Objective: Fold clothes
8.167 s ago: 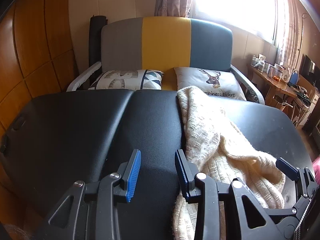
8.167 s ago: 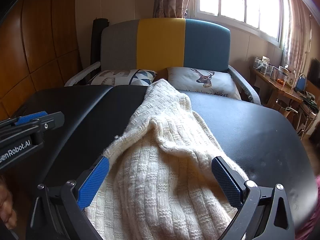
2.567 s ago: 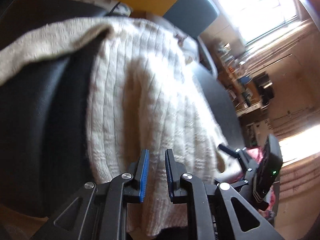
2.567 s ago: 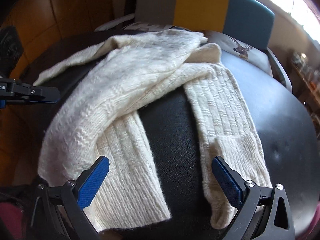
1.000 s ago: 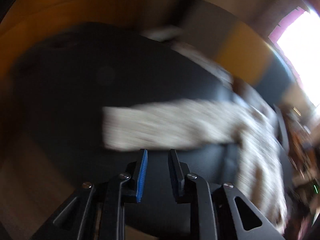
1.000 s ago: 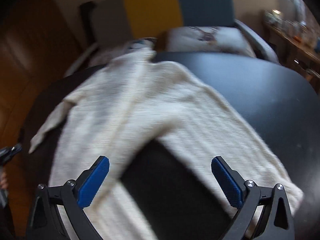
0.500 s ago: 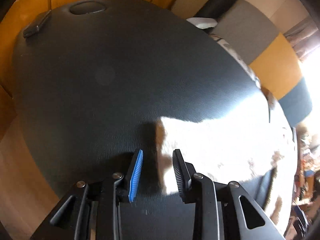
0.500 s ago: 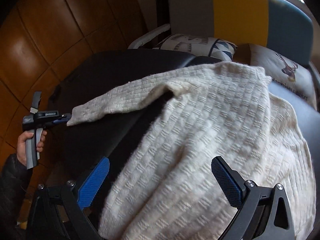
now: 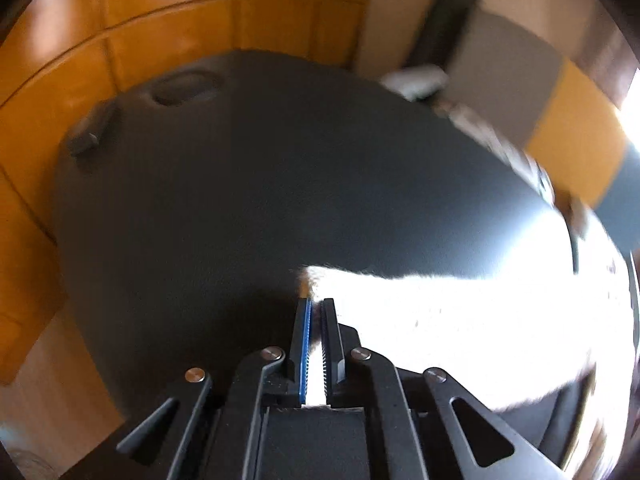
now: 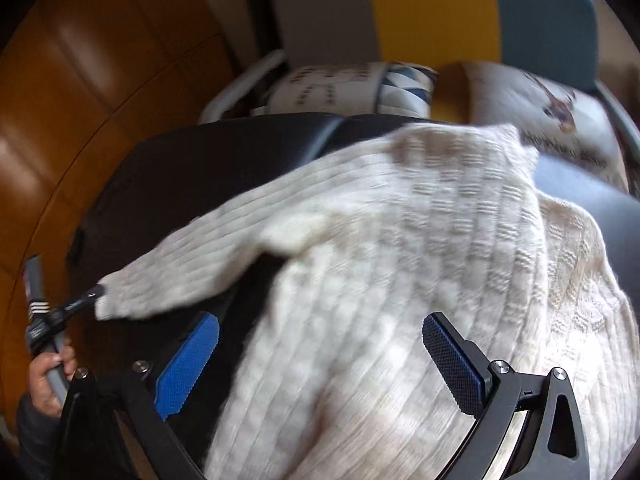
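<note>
The black padded bench [image 10: 192, 168] carries the whole work, and the cream knitted sweater [image 10: 420, 280] lies spread over its right and middle part, with its top end reaching toward the far edge, near the sofa [image 10: 432, 8] with its cushions. It seems to be laid flat so that the sleeves can be brought in first, which I judge is the early part of the folding. One sleeve [image 10: 192, 272] is stretched out toward the left edge of the bench, because the left gripper [image 9: 315, 340] has its jaws closed on the cuff; they have just been closing, and the cuff is between them, though this view is blurred and very bright. The right gripper [image 10: 320, 360] hovers over the sweater body with its jaws wide apart, holding nothing, probably free to hold down or take the cloth.
</note>
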Demonstrator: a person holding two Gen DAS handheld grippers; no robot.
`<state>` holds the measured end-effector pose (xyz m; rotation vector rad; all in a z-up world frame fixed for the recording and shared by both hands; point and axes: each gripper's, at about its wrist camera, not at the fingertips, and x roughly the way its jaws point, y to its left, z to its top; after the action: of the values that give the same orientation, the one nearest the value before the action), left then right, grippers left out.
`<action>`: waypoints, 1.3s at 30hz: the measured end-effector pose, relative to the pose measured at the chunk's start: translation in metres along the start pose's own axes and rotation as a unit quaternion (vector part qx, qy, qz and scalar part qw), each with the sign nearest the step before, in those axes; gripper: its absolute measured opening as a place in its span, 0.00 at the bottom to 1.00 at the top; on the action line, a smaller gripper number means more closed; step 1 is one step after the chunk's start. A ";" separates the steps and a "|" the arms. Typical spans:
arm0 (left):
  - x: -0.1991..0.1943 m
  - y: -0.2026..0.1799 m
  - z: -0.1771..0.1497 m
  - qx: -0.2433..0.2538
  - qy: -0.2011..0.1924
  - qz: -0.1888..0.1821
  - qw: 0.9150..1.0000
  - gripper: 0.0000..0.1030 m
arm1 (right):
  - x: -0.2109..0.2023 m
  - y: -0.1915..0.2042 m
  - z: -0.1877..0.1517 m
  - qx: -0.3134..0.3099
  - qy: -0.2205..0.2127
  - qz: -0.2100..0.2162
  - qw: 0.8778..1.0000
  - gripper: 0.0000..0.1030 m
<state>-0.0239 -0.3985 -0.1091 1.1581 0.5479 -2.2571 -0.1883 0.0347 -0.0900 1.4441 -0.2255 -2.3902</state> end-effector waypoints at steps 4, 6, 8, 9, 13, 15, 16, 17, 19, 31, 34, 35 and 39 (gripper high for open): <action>0.019 -0.002 0.027 0.029 -0.001 0.058 0.998 0.03 | 0.020 -0.023 0.003 0.048 0.022 0.003 0.999 1.00; 0.040 -0.006 0.031 0.046 0.025 0.091 0.994 0.04 | 0.033 -0.032 -0.001 0.065 0.040 0.023 0.997 1.00; 0.058 -0.008 0.038 0.021 0.057 0.081 0.995 0.07 | 0.031 -0.036 -0.003 0.069 0.036 0.043 0.996 1.00; 0.059 -0.004 0.042 0.002 0.060 0.076 0.995 0.10 | 0.025 -0.039 -0.003 0.072 0.027 0.063 0.995 1.00; 0.028 0.017 0.052 -0.049 0.045 0.074 0.995 0.15 | -0.021 -0.075 -0.003 0.101 -0.025 0.120 0.987 1.00; 0.002 0.019 0.050 -0.064 0.026 0.058 0.996 0.15 | -0.047 -0.100 -0.005 0.121 -0.052 0.120 0.984 1.00; -0.011 0.014 0.045 -0.060 0.019 0.032 0.997 0.15 | -0.057 -0.115 -0.006 0.134 -0.061 0.119 0.982 1.00; -0.021 0.006 0.038 -0.051 0.016 0.004 0.999 0.15 | -0.067 -0.130 -0.008 0.150 -0.066 0.121 0.979 1.00; -0.037 -0.020 0.022 -0.014 0.016 -0.058 0.998 0.16 | -0.074 -0.157 -0.011 0.187 -0.066 0.147 0.969 1.00; -0.092 -0.292 -0.199 0.279 0.150 -0.289 0.903 0.17 | -0.053 -0.267 -0.044 0.245 -0.018 0.025 0.969 1.00; -0.093 -0.304 -0.226 0.339 0.143 -0.233 0.900 0.17 | -0.063 -0.278 -0.048 0.198 -0.006 -0.051 0.979 1.00; -0.098 -0.305 -0.228 0.349 0.137 -0.229 0.898 0.17 | -0.063 -0.278 -0.049 0.171 0.007 -0.092 0.981 1.00; -0.111 -0.310 -0.199 0.345 0.118 -0.245 0.898 0.17 | -0.079 -0.273 -0.047 0.116 0.008 -0.113 0.987 1.00</action>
<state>-0.0435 -0.0146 -0.0925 1.8188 0.1057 -2.8848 -0.1688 0.3192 -0.1298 1.6716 -0.3643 -2.6015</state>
